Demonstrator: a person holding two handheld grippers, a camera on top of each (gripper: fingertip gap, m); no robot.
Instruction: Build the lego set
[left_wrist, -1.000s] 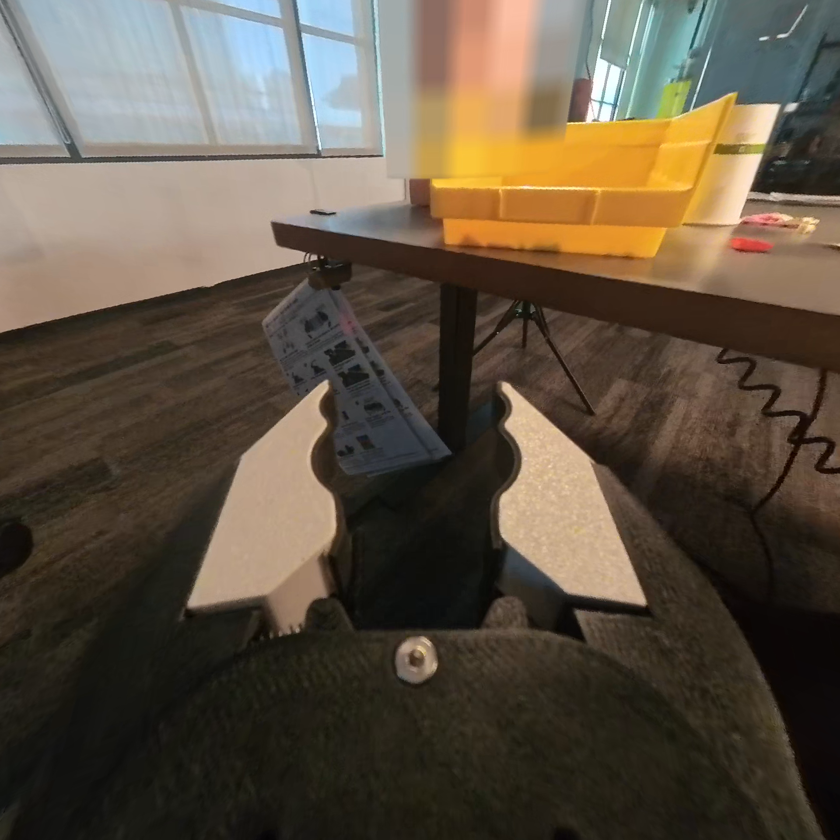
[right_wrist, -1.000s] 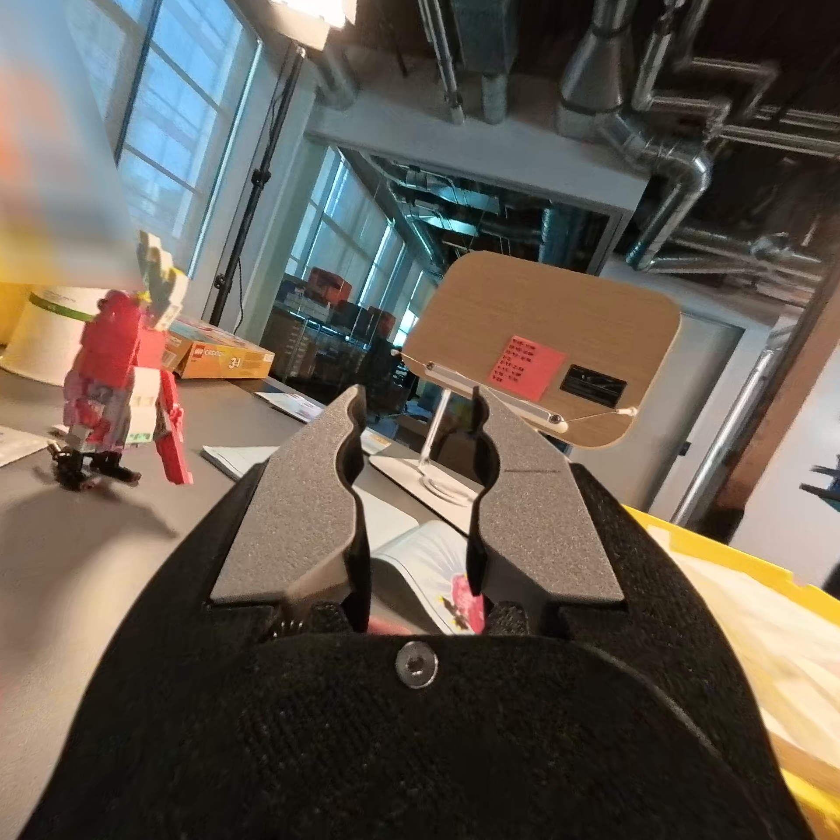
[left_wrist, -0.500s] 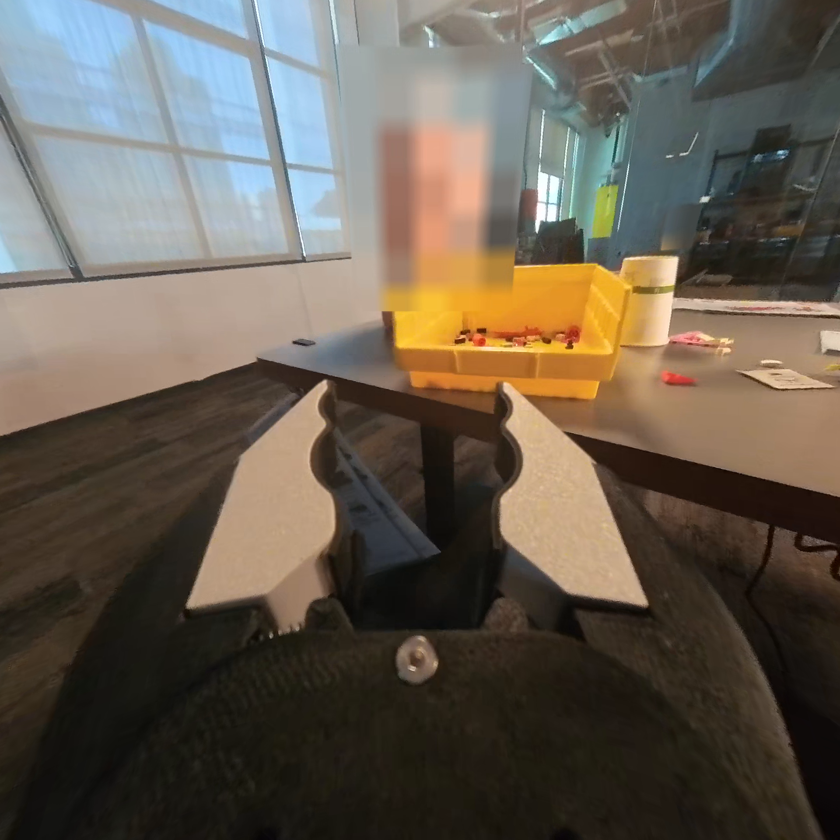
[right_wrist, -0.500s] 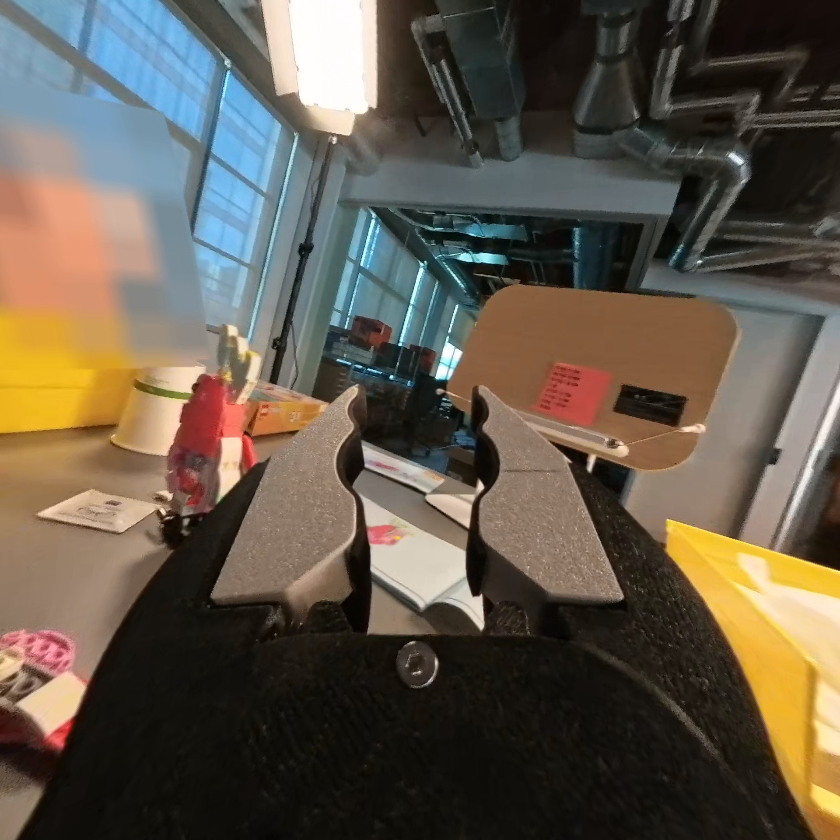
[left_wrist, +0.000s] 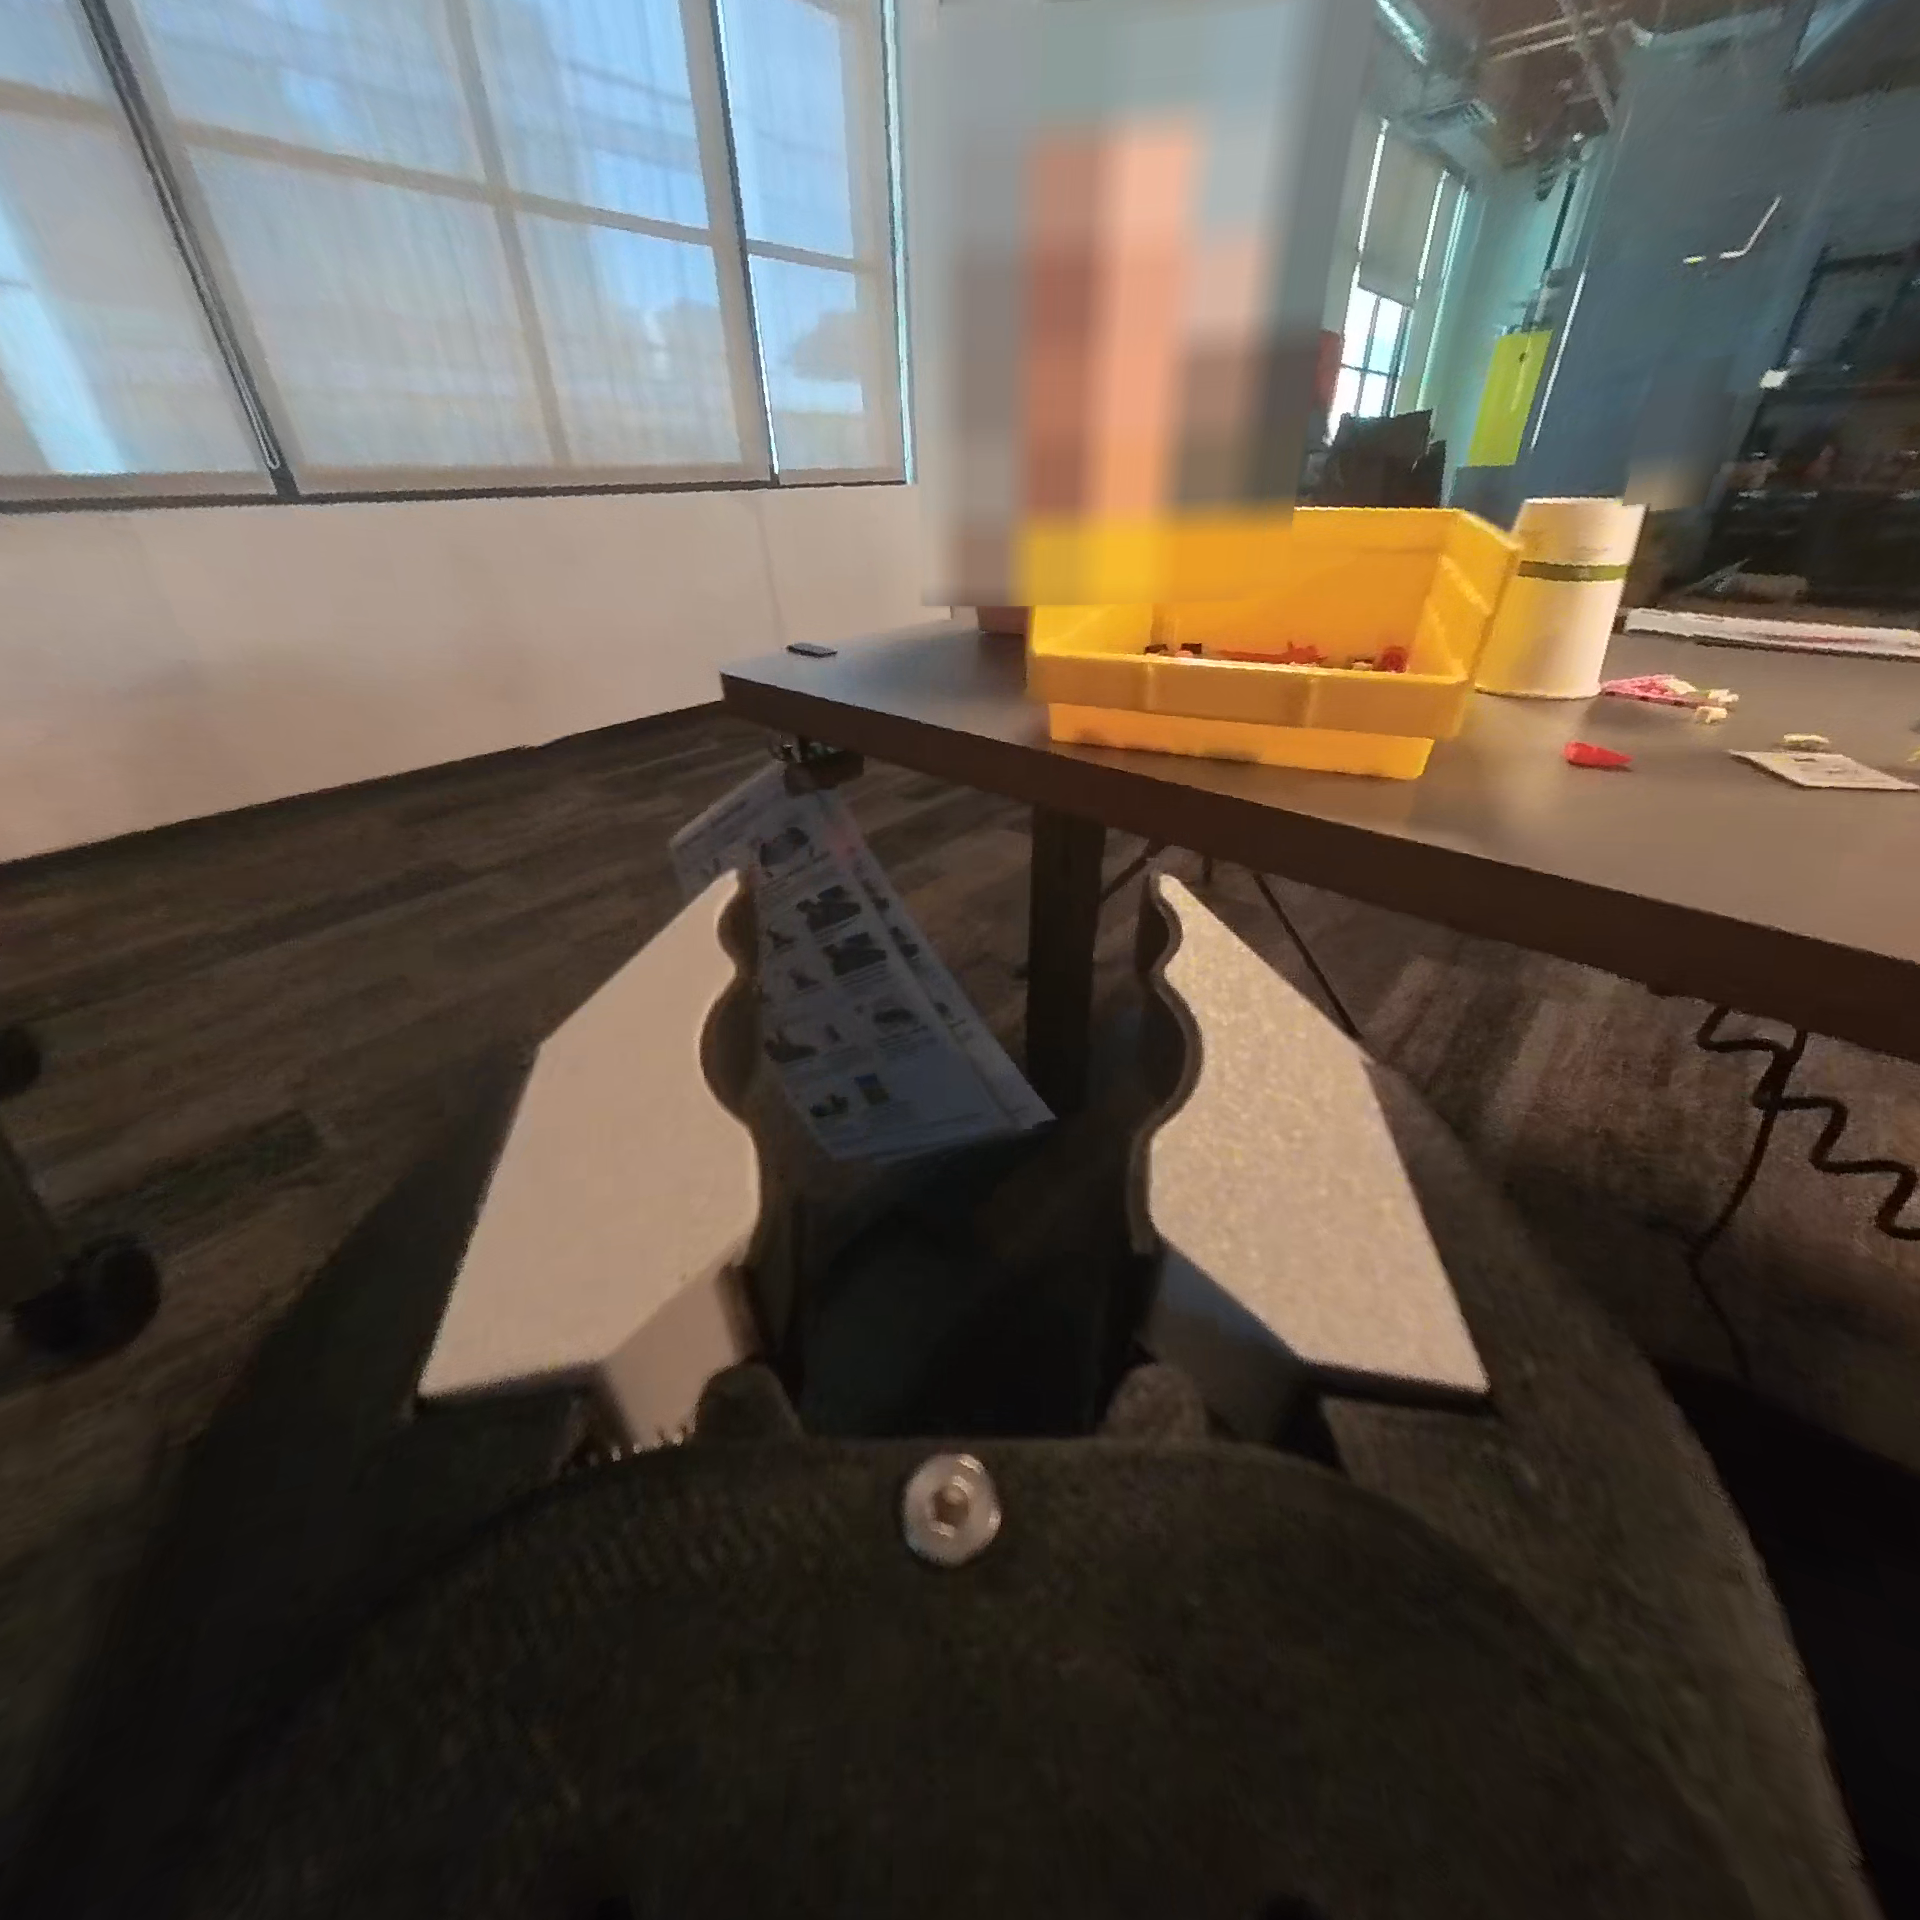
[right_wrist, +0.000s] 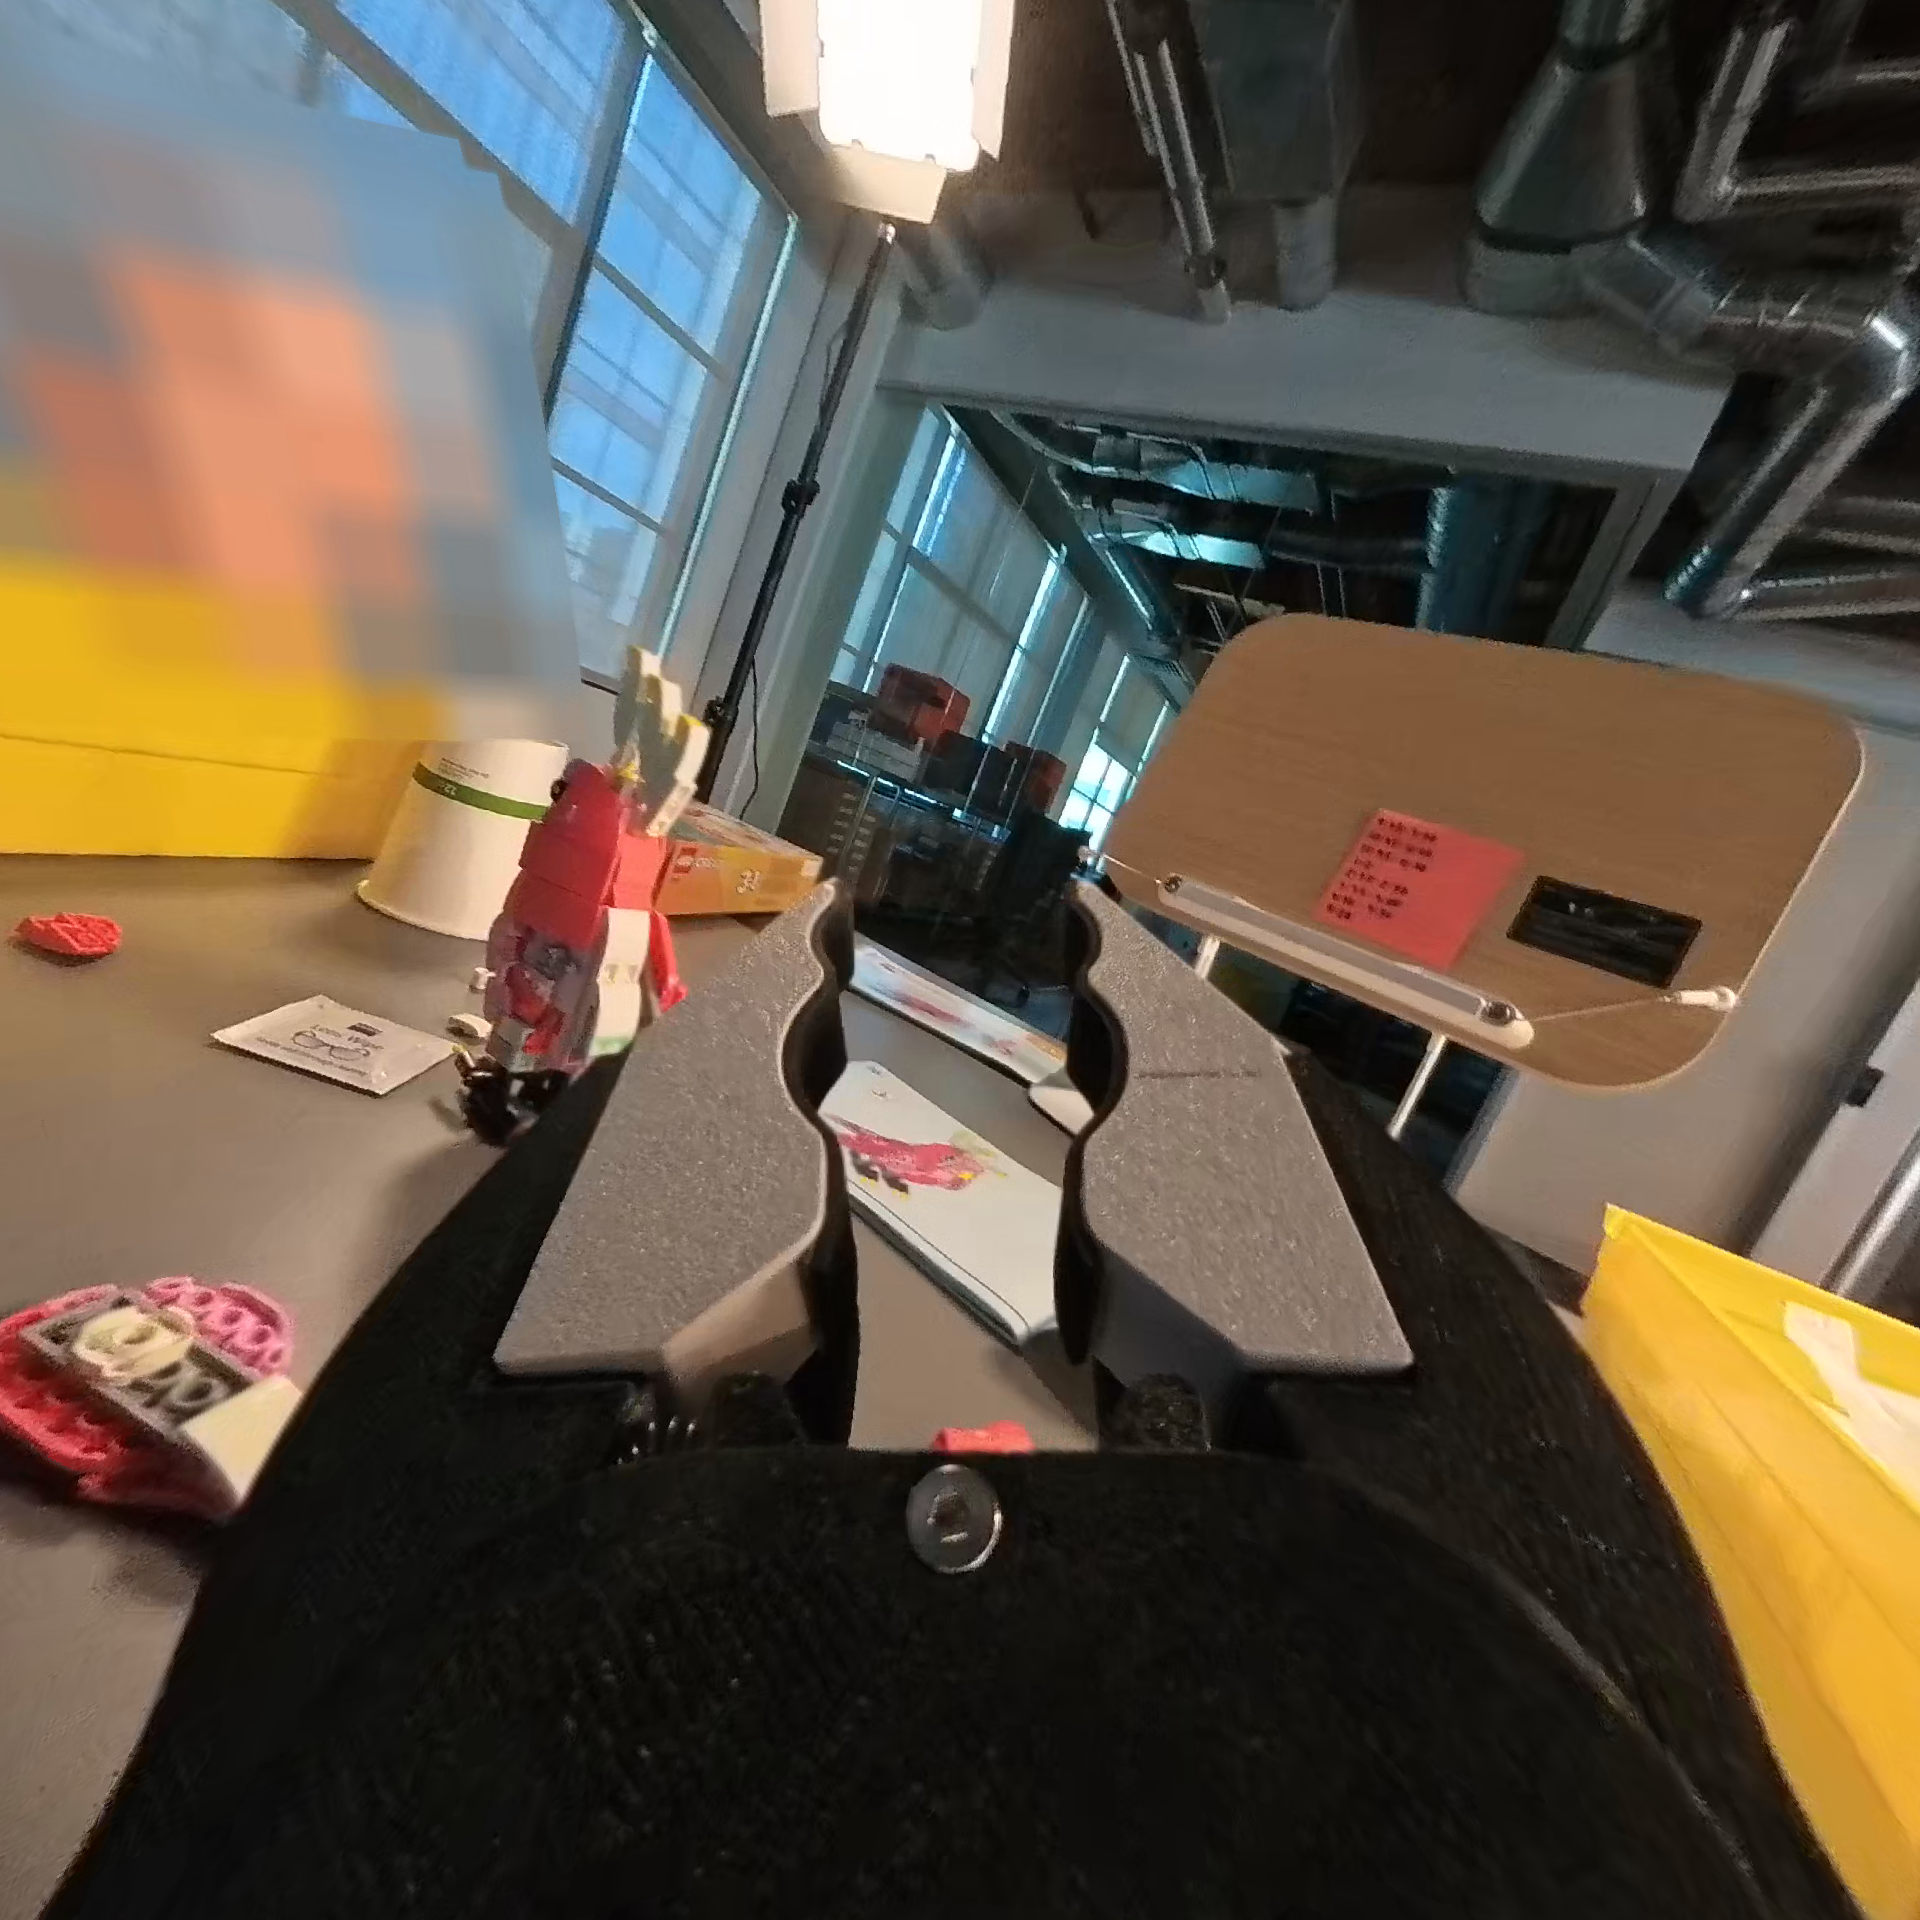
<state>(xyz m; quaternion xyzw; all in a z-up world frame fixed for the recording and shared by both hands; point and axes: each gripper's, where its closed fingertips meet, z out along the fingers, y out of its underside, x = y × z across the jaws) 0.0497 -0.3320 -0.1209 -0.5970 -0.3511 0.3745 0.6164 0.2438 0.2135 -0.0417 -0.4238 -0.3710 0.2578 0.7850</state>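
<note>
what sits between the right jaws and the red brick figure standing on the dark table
Nothing visible. The red and white brick figure stands just left of the right gripper, whose jaws are open and empty over an open booklet; only bare dark table shows around its feet.

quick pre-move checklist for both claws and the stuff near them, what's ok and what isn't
1. Left claw empty: ok. Its fingers stand wide apart with nothing between them; it sits off the table, over the carpet.
2. Left claw free of the hanging printed sheet: cannot tell; the sheet shows just beyond the left finger.
3. Right claw empty: ok. Nothing is pressed between its fingers; the booklet lies on the table beyond.
4. Brick figure upright: ok, standing left of the right claw.
5. Right claw's margin to the figure: cannot tell from this view.
6. Yellow bin fully on the table: ok.
</note>
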